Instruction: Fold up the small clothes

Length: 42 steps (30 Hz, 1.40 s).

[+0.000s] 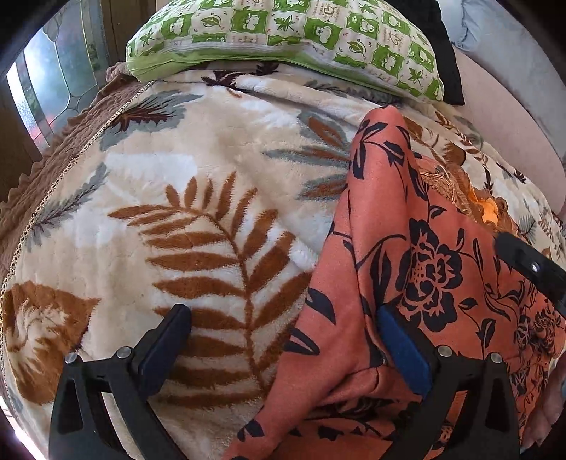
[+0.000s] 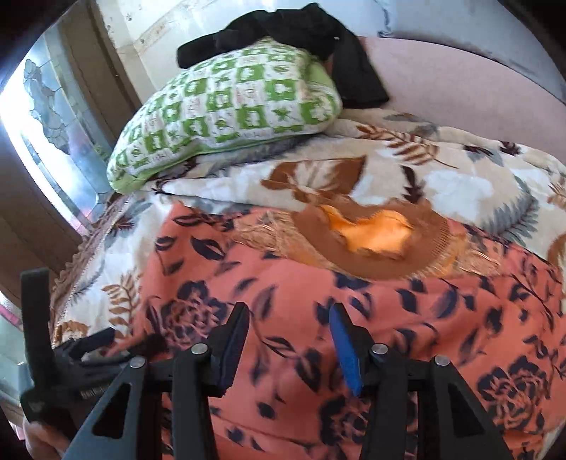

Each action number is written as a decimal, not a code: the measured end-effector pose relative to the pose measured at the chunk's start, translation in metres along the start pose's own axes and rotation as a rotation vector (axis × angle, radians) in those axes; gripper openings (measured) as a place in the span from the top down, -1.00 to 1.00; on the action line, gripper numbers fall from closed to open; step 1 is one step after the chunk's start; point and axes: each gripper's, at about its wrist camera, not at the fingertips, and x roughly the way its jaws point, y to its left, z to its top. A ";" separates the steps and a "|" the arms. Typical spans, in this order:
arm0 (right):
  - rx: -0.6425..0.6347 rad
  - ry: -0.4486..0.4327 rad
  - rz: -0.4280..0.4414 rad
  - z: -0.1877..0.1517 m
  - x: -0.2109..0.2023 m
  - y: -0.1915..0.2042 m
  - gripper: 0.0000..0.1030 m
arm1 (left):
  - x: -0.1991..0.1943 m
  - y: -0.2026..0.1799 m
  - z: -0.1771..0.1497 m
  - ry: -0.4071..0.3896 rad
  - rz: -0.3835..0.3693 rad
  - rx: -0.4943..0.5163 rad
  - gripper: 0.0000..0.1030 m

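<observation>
An orange garment with a black flower print [image 1: 424,269] lies spread on a leaf-patterned blanket [image 1: 198,219]. Its brown embroidered neck with orange lining [image 2: 371,237] points toward the pillow. My left gripper [image 1: 283,339] stands wide open over the garment's left edge: the blue-padded finger [image 1: 399,350] is over the cloth and the other finger [image 1: 166,339] over the blanket. My right gripper [image 2: 288,339] hovers above the garment [image 2: 353,300] with a gap between its pads and no cloth pinched. The left gripper [image 2: 53,357] shows at the lower left of the right wrist view.
A green-and-white checked pillow [image 2: 226,102] lies at the far end of the blanket [image 2: 442,177], with a black garment [image 2: 318,32] draped behind it. A pink padded surface [image 2: 477,95] runs along the right. A patterned glass window [image 1: 49,78] is at the left.
</observation>
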 end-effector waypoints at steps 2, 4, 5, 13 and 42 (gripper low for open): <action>-0.022 0.034 0.050 0.013 0.023 0.022 0.39 | -0.001 0.003 0.002 0.011 -0.012 -0.014 -1.00; 0.000 0.081 0.098 0.021 0.049 0.036 0.40 | -0.004 0.004 0.001 0.006 -0.002 -0.006 -1.00; 0.011 0.113 0.112 0.026 0.063 0.041 0.40 | -0.006 0.003 0.001 -0.005 0.014 0.003 -1.00; 0.129 0.138 0.160 0.046 0.094 0.035 0.39 | -0.025 -0.008 0.005 -0.158 0.180 0.122 -1.00; 0.323 0.093 0.073 -0.093 -0.051 -0.096 0.44 | 0.000 -0.025 -0.009 -0.060 0.019 0.103 -1.00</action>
